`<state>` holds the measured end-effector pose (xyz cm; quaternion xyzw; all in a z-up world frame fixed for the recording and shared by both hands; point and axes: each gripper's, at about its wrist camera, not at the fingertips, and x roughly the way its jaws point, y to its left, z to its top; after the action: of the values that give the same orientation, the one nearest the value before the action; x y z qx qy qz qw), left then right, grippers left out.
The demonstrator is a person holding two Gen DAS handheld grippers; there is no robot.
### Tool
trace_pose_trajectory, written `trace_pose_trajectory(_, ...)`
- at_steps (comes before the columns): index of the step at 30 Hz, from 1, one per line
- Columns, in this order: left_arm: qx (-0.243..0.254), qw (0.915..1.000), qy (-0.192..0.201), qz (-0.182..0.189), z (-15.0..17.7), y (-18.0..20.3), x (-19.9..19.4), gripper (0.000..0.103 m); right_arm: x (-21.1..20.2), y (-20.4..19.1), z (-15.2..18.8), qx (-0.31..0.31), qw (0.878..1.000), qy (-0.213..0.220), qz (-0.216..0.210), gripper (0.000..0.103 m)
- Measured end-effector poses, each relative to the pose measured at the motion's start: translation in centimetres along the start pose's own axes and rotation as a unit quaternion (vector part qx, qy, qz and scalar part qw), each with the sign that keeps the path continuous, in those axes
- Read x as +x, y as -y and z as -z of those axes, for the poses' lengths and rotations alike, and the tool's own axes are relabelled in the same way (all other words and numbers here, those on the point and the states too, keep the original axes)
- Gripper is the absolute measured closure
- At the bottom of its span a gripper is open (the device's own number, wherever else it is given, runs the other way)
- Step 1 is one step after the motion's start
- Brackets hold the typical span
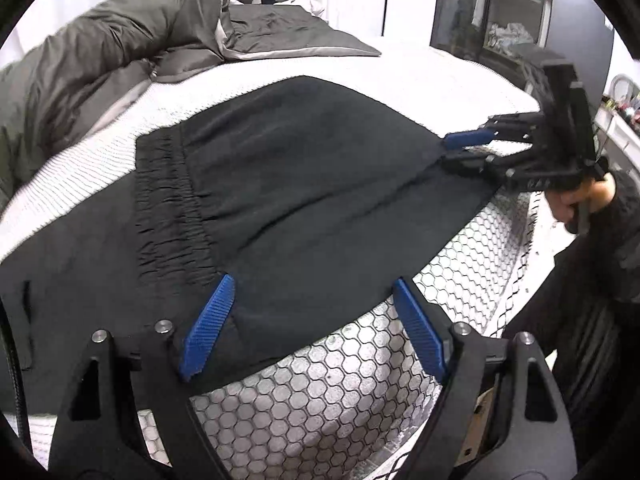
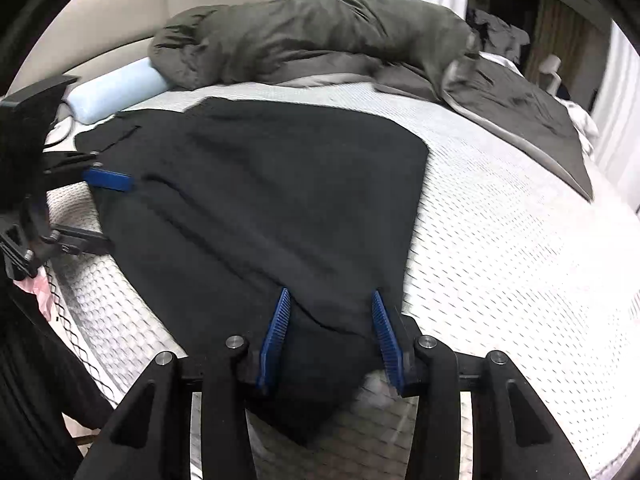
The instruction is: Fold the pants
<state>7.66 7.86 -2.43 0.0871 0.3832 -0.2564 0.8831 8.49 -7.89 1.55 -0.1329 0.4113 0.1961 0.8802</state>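
On the bed, left wrist view: black pants (image 1: pixel 304 184) are laid flat on the white mattress (image 1: pixel 420 76), reaching to its near edge.
Long axis: it is seen to run from the gathered waistband (image 1: pixel 172 208) at the left across to the far right end.
Left gripper (image 1: pixel 312 332): jaws are spread wide; the pants' near edge lies between the blue pads (image 1: pixel 210 328), which are not pressed on it.
Right gripper (image 1: pixel 464 148): it is seen at the far right end of the cloth.

Right wrist view, near edge: the right gripper (image 2: pixel 330 336) is half parted; a bunched corner of cloth lies between the pads, and pad contact cannot be told.
Left gripper (image 2: pixel 100 208): it is seen at the left edge, well apart.
Judgement: each gripper is placed at one end of the near edge, so a fold away toward the grey duvet (image 2: pixel 320 36) is judged likely.
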Motion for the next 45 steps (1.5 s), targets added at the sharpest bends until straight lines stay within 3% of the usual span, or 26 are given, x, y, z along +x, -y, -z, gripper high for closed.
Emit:
trace_pose_trajectory(4,-0.016,0.9984,0.047,0.027,-1.6,-0.1,-2.5,0.023,-1.2,0.7,-1.8,0.037,0.997,0.049,-0.039,0.059)
trace_pose_trajectory(7,-0.05,0.9961,0.068,0.026,-3.5,-0.8,-1.9,0.023,-0.2,-0.5,-3.6,0.043,0.996,0.055,-0.057,0.057)
trace_pose_trajectory(11,-0.084,0.9961,0.023,0.006,-5.4,-2.1,2.1,0.024,3.4,-2.4,-6.0,0.037,0.996,0.01,-0.075,0.057)
trace_pose_trajectory(12,-0.088,0.9961,0.007,0.003,-5.7,-2.4,3.3,0.03,4.8,-2.7,-6.3,0.031,0.997,-0.014,-0.076,0.057)
trace_pose_trajectory(14,-0.084,0.9963,-0.018,-0.009,-5.3,-3.2,4.5,0.041,6.7,-3.0,-6.1,0.015,0.997,-0.04,-0.058,0.058)
trace_pose_trajectory(18,-0.1,0.995,-0.008,0.006,-4.0,-5.2,3.4,0.046,5.6,-0.8,-5.1,0.015,0.999,-0.032,-0.003,0.058)
trace_pose_trajectory(20,-0.097,0.9953,-0.008,-0.003,-3.2,-5.4,2.9,0.046,4.8,1.3,-4.0,0.031,0.999,-0.032,0.02,0.058)
trace_pose_trajectory(24,-0.102,0.9947,-0.002,-0.011,-3.6,-5.4,2.0,0.046,3.7,2.7,-3.8,0.052,0.998,-0.013,0.012,0.058)
trace_pose_trajectory(27,-0.094,0.9943,0.049,0.012,-5.2,-5.0,-0.4,0.043,2.0,2.0,-5.0,0.056,0.998,0.023,-0.023,0.058)
trace_pose_trajectory(29,-0.091,0.9934,0.069,0.011,-6.7,-5.0,-0.7,0.038,1.8,1.3,-6.4,0.04,0.999,0.032,-0.016,0.057)
trace_pose_trajectory(31,-0.09,0.9941,0.06,-0.007,-8.0,-5.0,0.4,0.037,3.2,0.8,-8.2,0.023,0.999,0.019,-0.017,0.057)
trace_pose_trajectory(35,-0.108,0.9938,-0.026,-0.004,-9.0,-6.1,6.4,0.038,8.2,1.0,-10.1,0.031,0.996,-0.062,-0.048,0.057)
trace_pose_trajectory(37,-0.092,0.9945,-0.049,-0.011,-8.8,-6.4,8.2,0.04,10.5,1.0,-10.5,0.023,0.994,-0.097,-0.042,0.057)
trace_pose_trajectory(39,-0.077,0.996,-0.045,-0.006,-8.3,-6.8,8.2,0.048,10.9,0.9,-10.4,-0.003,0.995,-0.098,-0.034,0.058)
trace_pose_trajectory(41,-0.084,0.9957,-0.039,0.003,-7.8,-7.8,7.4,0.057,10.4,2.1,-9.7,-0.015,0.995,-0.094,0.003,0.058)
trace_pose_trajectory(43,-0.1,0.9943,-0.034,0.013,-7.4,-8.6,7.0,0.059,9.9,4.0,-9.1,-0.001,0.995,-0.089,0.036,0.058)
trace_pose_trajectory(45,-0.101,0.9943,-0.034,0.009,-7.2,-8.7,6.6,0.059,9.7,5.6,-8.7,0.026,0.996,-0.085,0.027,0.058)
